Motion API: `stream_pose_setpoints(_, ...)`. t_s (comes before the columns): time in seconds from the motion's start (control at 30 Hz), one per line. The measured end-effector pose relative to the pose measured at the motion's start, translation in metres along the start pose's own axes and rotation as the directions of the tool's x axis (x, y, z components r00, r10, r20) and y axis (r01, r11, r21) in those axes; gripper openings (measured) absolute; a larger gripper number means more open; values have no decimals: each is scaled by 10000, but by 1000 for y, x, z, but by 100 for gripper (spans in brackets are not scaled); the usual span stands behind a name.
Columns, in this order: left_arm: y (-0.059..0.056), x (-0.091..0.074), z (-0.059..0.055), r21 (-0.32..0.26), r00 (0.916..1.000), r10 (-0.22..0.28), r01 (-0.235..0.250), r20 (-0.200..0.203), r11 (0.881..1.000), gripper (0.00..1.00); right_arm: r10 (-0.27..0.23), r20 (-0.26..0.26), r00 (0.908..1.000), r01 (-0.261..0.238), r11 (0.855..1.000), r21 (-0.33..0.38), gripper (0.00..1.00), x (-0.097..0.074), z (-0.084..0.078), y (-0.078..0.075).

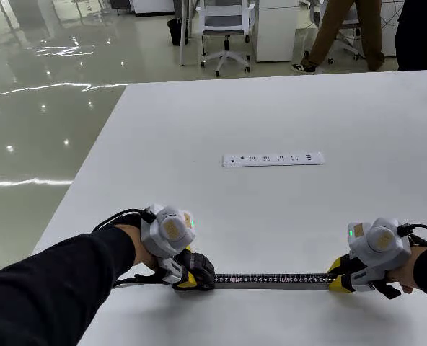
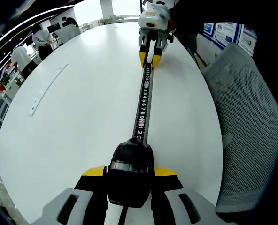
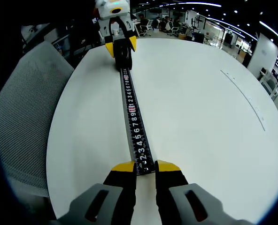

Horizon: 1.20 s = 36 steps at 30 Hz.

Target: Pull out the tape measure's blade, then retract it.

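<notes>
White worktop (image 1: 271, 216) fills most of what I get from the head view, with glossy floor (image 1: 40, 108) off its left edge. Near the front edge the tape measure (image 1: 196, 271) lies on the surface. Its black case is clamped between the yellow-tipped jaws of the left hand-held gripper (image 1: 188, 278), which I hold low at the left. In the left gripper view the case sits squarely between the two jaw tips, pressed on both sides.

From the case the blade (image 1: 271, 280) runs out flat along the worktop to the right, dark with pale numerals, and looks straight along its length. Its far end meets the right hand-held gripper (image 1: 336, 282). In the right gripper view the jaws are drawn close together, with the tip of the blade (image 3: 133, 117) pinched between their yellow pads, low numbers nearest and rising towards the case. The two grippers are well apart, facing one another along the blade, and each shows at the top of the other's view.

Further back, near the middle of the worktop and well clear of the tape, lies a long white power strip (image 1: 273, 159), parallel to the blade. A grey mesh chair (image 2: 242, 108) stands just beside the near edge. Beyond the far edge I see a white office chair (image 1: 224, 29) and the legs of people (image 1: 343, 29) standing.
</notes>
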<state>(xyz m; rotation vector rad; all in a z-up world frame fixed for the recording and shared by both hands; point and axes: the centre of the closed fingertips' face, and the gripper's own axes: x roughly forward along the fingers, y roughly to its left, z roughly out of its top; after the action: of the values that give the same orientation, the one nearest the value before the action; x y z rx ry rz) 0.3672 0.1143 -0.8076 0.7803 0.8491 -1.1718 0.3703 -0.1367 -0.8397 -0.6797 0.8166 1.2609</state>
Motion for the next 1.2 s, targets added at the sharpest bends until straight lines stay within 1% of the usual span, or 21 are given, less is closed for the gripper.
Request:
stream_pose_setpoints(0.2, 1, 0, 0, 19, 10000, -34, 34, 19, 10000, 32, 44, -20, 10000, -44, 9999, 121, 10, 0, 0, 0)
stream_pose_setpoints(0.43, 0, 1, 1, 41, 10000, -42, 42, -13, 10000, 32, 134, -330, 9994, -136, 9999, -69, 11, 1, 0, 0)
stream_pose_setpoints(0.5, 1, 0, 3, 624, 9998, 101, -112, 177, 9980, 32, 53, -174, 9998, -51, 10000, 84, 11, 1, 1, 0)
stream_pose_setpoints(0.53, 0, -1, 2, 408, 9996, 166, -176, 249, 9990, 33, 4, -121, 9999, -3, 10000, 71, 11, 1, 1, 0)
stream_pose_setpoints(0.57, 4, -2, 0, -169, 9982, 515, -510, 314, 9986, 34, -185, 23, 9998, 184, 9997, 138, 12, 1, 1, 0)
stream_pose_setpoints(0.6, 3, -3, -2, -468, 9978, 588, -574, 307, 9973, 35, -333, 32, 9994, 332, 9992, 203, 13, 1, 1, -1)
stream_pose_setpoints(0.63, 6, -4, 0, -513, 9955, 792, -765, 513, 9957, 36, -489, 42, 9988, 487, 9982, 337, 13, 0, 1, -2)
stream_pose_setpoints(0.7, 4, -5, 0, -920, 9930, 898, -826, 771, 9923, 36, -1139, -2, 9935, 1130, 9858, 1241, 15, -2, -1, -5)
stream_pose_setpoints(0.73, 5, -8, 3, -1486, 9879, 1055, -880, 1140, 9850, 36, -1560, 120, 9877, 1532, 9798, 1282, 16, -2, 0, -7)
stream_pose_setpoints(0.8, 8, -14, 2, -2029, 9816, 1352, -1061, 1352, 9734, 40, -2133, 285, 9766, 2105, 9745, 776, 18, -4, 2, -9)
stream_pose_setpoints(0.83, 12, -18, -1, -2454, 9747, 1692, -1301, 1457, 9607, 44, -2598, 421, 9647, 2583, 9653, 388, 20, -6, 3, -9)
stream_pose_setpoints(0.87, 14, -20, -3, -2779, 9709, 1844, -1369, 1527, 9508, 48, -2738, 465, 9607, 2718, 9613, 447, 22, -7, 3, -7)
stream_pose_setpoints(0.9, 15, -23, -5, -3168, 9661, 2010, -1420, 1618, 9378, 55, -2855, 570, 9567, 2821, 9574, 611, 27, -7, 3, -5)
stream_pose_setpoints(0.93, 16, -26, -9, -3689, 9592, 2200, -1423, 1778, 9185, 60, -3077, 757, 9485, 3005, 9492, 928, 31, -10, 5, -3)
stream_pose_setpoints(0.97, 17, -29, -12, -3924, 9543, 2343, -1467, 1856, 9080, 65, -3266, 861, 9412, 3169, 9421, 1093, 34, -13, 5, -3)
stream_pose_setpoints(1.03, 22, -36, -24, -4490, 9355, 3023, -1941, 1828, 8722, 76, -3421, 1158, 9325, 3235, 9337, 1533, 40, -19, 7, 3)
stream_pose_setpoints(1.07, 32, -43, -33, -4781, 9063, 3857, -2652, 1729, 8373, 83, -3505, 1265, 9280, 3257, 9278, 1820, 42, -23, 7, 7)
stream_pose_setpoints(1.1, 35, -47, -35, -4992, 8872, 4218, -2841, 1868, 8186, 95, -3639, 1273, 9227, 3340, 9195, 2074, 45, -27, 5, 9)
stream_pose_setpoints(1.13, 33, -51, -37, -5398, 8760, 4400, -2774, 1977, 7948, 100, -3734, 1233, 9194, 3389, 9115, 2333, 47, -30, 2, 11)
stream_pose_setpoints(1.17, 29, -55, -44, -5951, 8709, 4468, -2517, 2046, 7632, 99, -3681, 1267, 9211, 3247, 9060, 2715, 50, -33, -2, 17)
stream_pose_setpoints(1.2, 28, -58, -49, -6156, 8651, 4603, -2551, 1991, 7457, 100, -3646, 1301, 9220, 3175, 9045, 2846, 56, -34, -4, 20)
